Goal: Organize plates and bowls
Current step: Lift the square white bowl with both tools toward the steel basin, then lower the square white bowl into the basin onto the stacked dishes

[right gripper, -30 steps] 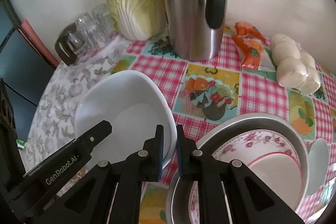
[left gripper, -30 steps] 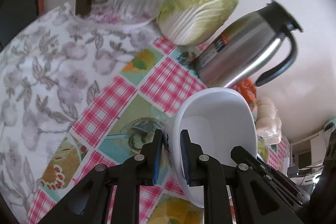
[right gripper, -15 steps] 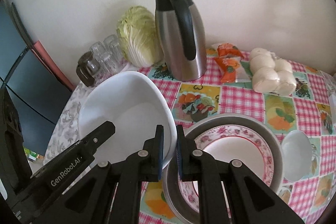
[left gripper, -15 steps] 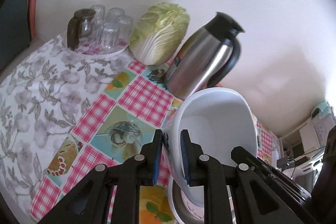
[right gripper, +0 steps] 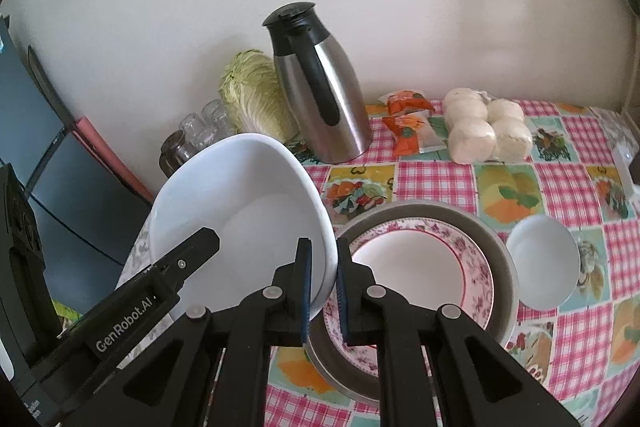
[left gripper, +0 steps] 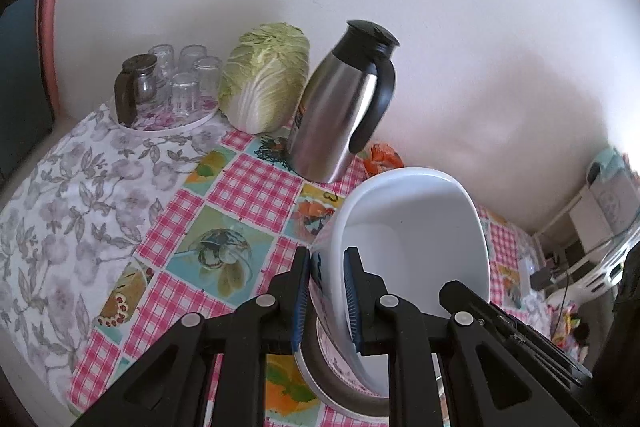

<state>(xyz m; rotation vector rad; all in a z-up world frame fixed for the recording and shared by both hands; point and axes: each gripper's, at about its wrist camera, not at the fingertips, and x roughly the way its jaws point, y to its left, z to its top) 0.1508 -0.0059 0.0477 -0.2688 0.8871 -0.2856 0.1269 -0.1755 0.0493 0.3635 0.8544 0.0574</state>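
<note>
Both claws pinch the same large white bowl (right gripper: pixel 240 211) by its rim, on opposite sides. Right gripper (right gripper: pixel 322 281): jaws nearly together, blue pads clamped on the rim wall, one pad inside, one outside. Left gripper (left gripper: pixel 327 293): same grip on the far side, gap slightly wider, rim wall between the pads. In the right wrist view the left gripper reaches in from the lower left to the bowl's other edge.

The bowl is off the table and tilted, its opening turned toward both cameras.

Just below and right of the right claw: floral-rimmed plate (right gripper: pixel 416 275) sitting inside a grey metal pan (right gripper: pixel 502 259). Small white bowl (right gripper: pixel 544 263) just beside the pan on its far right.

Ahead of the claws, along the wall: steel thermos jug (right gripper: pixel 324 99) with black handle, napa cabbage (left gripper: pixel 268 79) to its left, upturned glasses (left gripper: pixel 184 83) on a round tray further left. Right of the jug: orange snack packets (right gripper: pixel 408 123), then a bag of white buns (right gripper: pixel 484 125).

Surface: pink checked tablecloth (right gripper: pixel 436 179) with fruit panels; grey floral cloth (left gripper: pixel 72 211) covers the left end. Plain white wall behind.
</note>
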